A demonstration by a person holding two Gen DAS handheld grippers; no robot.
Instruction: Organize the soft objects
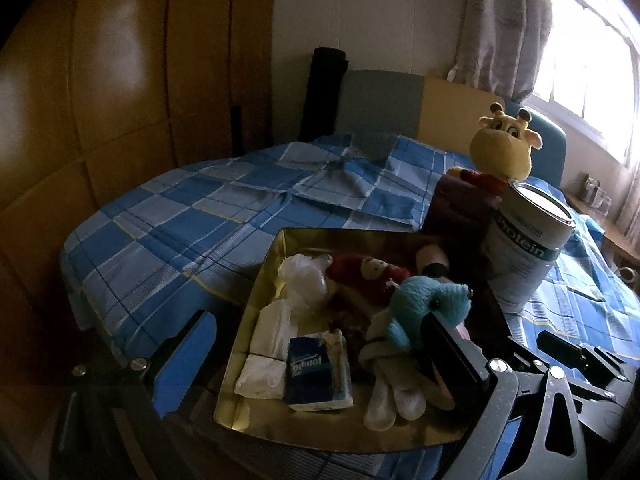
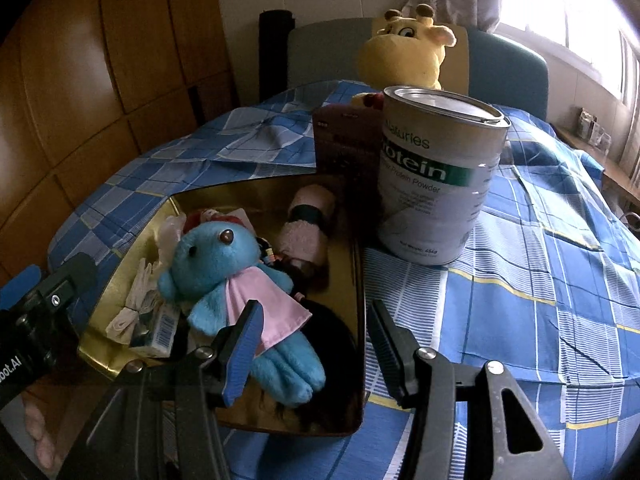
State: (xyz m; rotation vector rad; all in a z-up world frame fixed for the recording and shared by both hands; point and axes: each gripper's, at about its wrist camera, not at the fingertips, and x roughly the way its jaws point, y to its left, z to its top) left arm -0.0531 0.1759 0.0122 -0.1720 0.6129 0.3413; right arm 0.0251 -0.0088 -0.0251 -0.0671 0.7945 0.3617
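Observation:
A gold tin tray (image 1: 276, 264) (image 2: 360, 280) sits on the bed. In it lies a blue plush bear (image 2: 224, 264) (image 1: 432, 304) in a pink dress, on its back. Around it are a red plush (image 1: 372, 272), a tissue pack (image 1: 316, 368), white gloves (image 1: 392, 392), a rolled pink towel (image 2: 308, 220) and dark hair (image 2: 332, 332). My right gripper (image 2: 314, 304) hangs open just above the bear's legs, gripping nothing. My left gripper (image 1: 316, 320) stands wide open over the tray's near side, its left finger outside the rim.
A protein powder can (image 2: 436, 176) (image 1: 524, 248) and a dark maroon box (image 2: 344, 144) stand right behind the tray. A yellow giraffe plush (image 2: 404, 52) (image 1: 504, 144) sits behind them. The blue checked sheet (image 1: 208, 216) covers the bed; a wooden wardrobe (image 1: 120, 80) is at left.

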